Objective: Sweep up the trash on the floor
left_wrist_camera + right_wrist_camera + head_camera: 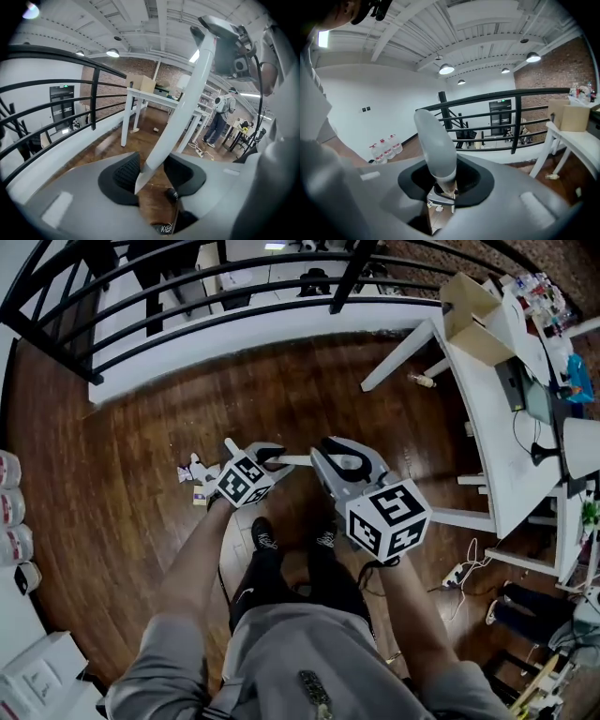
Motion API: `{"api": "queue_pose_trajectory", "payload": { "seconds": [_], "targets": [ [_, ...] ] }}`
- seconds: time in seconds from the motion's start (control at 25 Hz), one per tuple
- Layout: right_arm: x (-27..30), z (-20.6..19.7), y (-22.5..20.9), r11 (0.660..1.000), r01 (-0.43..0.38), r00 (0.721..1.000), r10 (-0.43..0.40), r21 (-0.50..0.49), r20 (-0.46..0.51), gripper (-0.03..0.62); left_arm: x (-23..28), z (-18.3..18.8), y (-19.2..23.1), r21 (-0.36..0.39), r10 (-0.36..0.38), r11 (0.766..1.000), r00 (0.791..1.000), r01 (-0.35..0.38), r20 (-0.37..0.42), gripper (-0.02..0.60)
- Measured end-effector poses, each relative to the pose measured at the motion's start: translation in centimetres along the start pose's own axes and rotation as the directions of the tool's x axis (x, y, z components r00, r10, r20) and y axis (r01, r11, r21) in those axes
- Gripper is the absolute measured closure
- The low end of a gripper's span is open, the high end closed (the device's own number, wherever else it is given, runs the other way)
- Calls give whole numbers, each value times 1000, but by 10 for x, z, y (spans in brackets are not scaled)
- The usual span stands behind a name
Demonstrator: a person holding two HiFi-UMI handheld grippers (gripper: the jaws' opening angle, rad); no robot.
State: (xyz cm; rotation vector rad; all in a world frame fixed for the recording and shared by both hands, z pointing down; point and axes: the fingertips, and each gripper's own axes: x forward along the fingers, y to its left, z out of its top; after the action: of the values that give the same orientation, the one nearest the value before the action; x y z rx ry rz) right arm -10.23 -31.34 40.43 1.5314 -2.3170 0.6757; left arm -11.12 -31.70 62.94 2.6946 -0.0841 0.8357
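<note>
Scraps of white and yellowish paper trash (192,474) lie on the dark wooden floor, just left of my left gripper (251,450). A white handle (296,461) runs level from that gripper to my right gripper (339,454). In the left gripper view the handle (180,108) narrows down between the pads, and the left gripper (152,176) is shut on it. The right gripper (445,180) is shut on the same handle just below its rounded grey end (435,145). Paper scraps (439,207) show beneath it. The tool's head is hidden.
A white table (487,427) with a cardboard box (469,310) stands at the right, a power strip (455,573) by its legs. A black railing (234,296) runs along the far side, and water bottles (9,512) stand at the left. My black shoes (265,538) are below the grippers.
</note>
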Motion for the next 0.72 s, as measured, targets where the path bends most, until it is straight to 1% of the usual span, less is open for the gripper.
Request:
{"api": "queue_pose_trajectory", "payload": {
  "seconds": [0.24,0.32,0.44,0.6,0.72],
  "targets": [
    [-108,-2,-71,994,104,993,-105,18,55,516,79,64,-92,61,-96,994,995,96,3,427],
    [-148,-9,-101,992,125,989,-127,28,73,516,112,82,-125,80,-117,990,993,117,-10,430],
    [-206,-26,-148,988,148,984,-151,45,90,516,165,105,-172,86,-127,988,992,129,-24,431],
    [-275,-59,-206,980,182,978,-190,82,91,516,233,123,-231,101,-156,982,986,161,-57,431],
    [-311,-85,-248,977,192,977,-199,95,79,517,282,129,-263,96,-157,982,985,164,-76,431]
  ]
}}
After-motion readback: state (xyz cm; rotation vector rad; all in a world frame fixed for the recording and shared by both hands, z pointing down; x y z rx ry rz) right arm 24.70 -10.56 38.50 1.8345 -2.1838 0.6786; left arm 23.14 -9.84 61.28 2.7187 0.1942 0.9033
